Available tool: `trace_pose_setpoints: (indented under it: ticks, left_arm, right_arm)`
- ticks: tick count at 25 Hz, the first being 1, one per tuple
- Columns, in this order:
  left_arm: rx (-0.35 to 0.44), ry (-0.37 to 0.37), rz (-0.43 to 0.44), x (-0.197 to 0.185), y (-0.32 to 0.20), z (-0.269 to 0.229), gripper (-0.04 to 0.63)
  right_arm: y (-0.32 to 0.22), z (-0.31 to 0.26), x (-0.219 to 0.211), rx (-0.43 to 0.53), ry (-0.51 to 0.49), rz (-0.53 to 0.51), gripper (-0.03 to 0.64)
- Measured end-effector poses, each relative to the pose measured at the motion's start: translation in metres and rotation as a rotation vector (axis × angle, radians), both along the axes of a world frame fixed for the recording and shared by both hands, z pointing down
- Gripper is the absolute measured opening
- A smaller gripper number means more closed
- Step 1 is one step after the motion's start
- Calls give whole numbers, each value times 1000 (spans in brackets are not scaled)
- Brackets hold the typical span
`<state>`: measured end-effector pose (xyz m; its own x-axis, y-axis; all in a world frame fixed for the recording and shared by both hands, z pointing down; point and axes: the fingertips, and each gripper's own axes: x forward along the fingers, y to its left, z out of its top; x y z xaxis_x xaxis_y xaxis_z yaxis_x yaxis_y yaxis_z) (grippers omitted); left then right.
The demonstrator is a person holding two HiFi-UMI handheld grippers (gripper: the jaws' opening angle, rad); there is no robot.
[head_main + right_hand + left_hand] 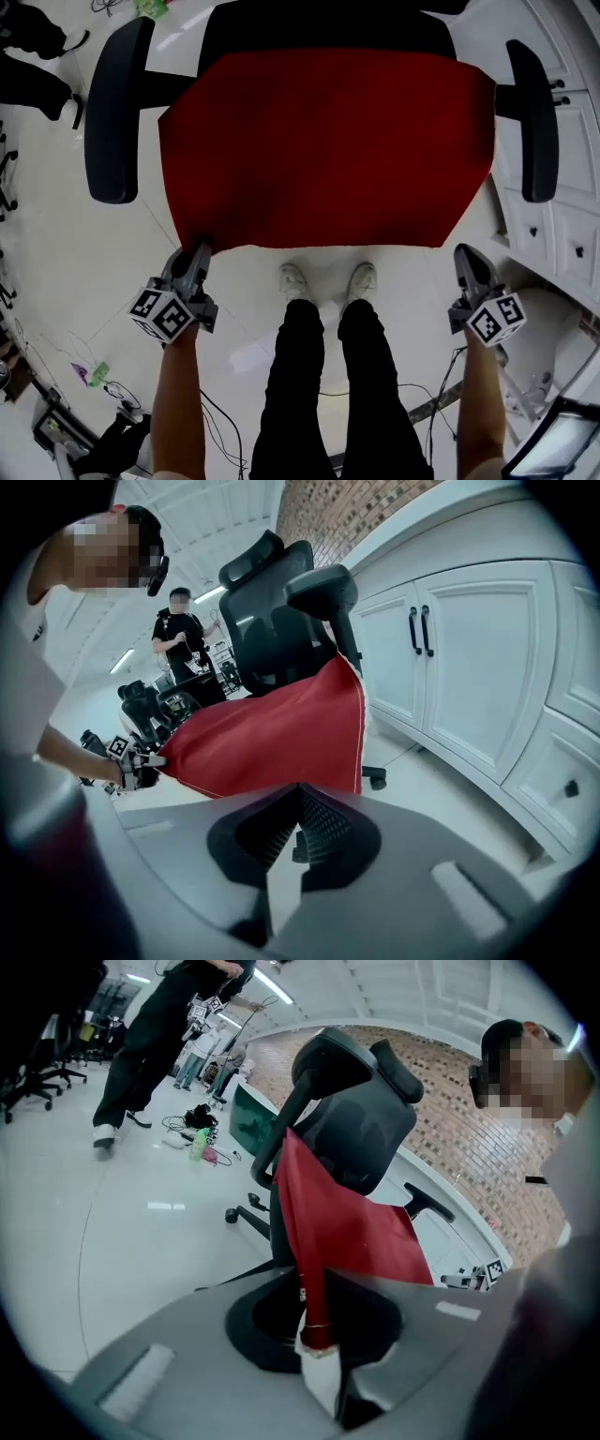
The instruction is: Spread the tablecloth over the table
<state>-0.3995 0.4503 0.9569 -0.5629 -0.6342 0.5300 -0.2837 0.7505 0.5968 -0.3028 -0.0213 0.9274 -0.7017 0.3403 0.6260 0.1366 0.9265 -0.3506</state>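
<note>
A red tablecloth (328, 150) lies draped over the seat of a black office chair (112, 112). My left gripper (194, 255) is shut on the cloth's near left corner. The left gripper view shows the hemmed corner (317, 1321) pinched between the pads of that gripper (319, 1354), with the cloth running up to the chair back. My right gripper (466, 255) hangs just right of the cloth's near right corner (439, 242) and is apart from it. In the right gripper view its jaws (292, 832) are shut with nothing between them, and the cloth (272, 733) hangs ahead.
White cabinets (562, 216) stand close on the right. The chair's right armrest (534, 112) nears them. My legs and white shoes (323, 281) stand between the grippers. Cables (112, 389) lie on the floor at left. Another person (183, 630) stands farther off.
</note>
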Motion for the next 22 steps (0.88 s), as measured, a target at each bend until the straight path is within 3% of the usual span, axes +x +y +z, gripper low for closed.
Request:
trace_pose_setpoints:
  ticks: [5,10,14,20,21,22]
  left_arm:
    - [-46,3,-32,4,6,-5,21]
    - [-173,-36,-19,3,4,-16,20]
    - [-217,-35,-38,5,4,-20,21]
    - [-230,-29,-61,5,0,-13,21]
    - [-232,-28,-67,6,1,-12,21]
    - [-233,-27,-74,6,1,-12,21]
  right_arm:
    - [-23,23,-9,-46,7,47,9]
    - [-40,44,-22,-283,-23,80,295]
    - [-37,56,-29,-488,-28,28,420]
    - [-9,75,-32,-738,39,-130,432]
    - [-5,72,-31,-788,40,-153,411]
    - [-3,66,-31,-834,33,-174,340]
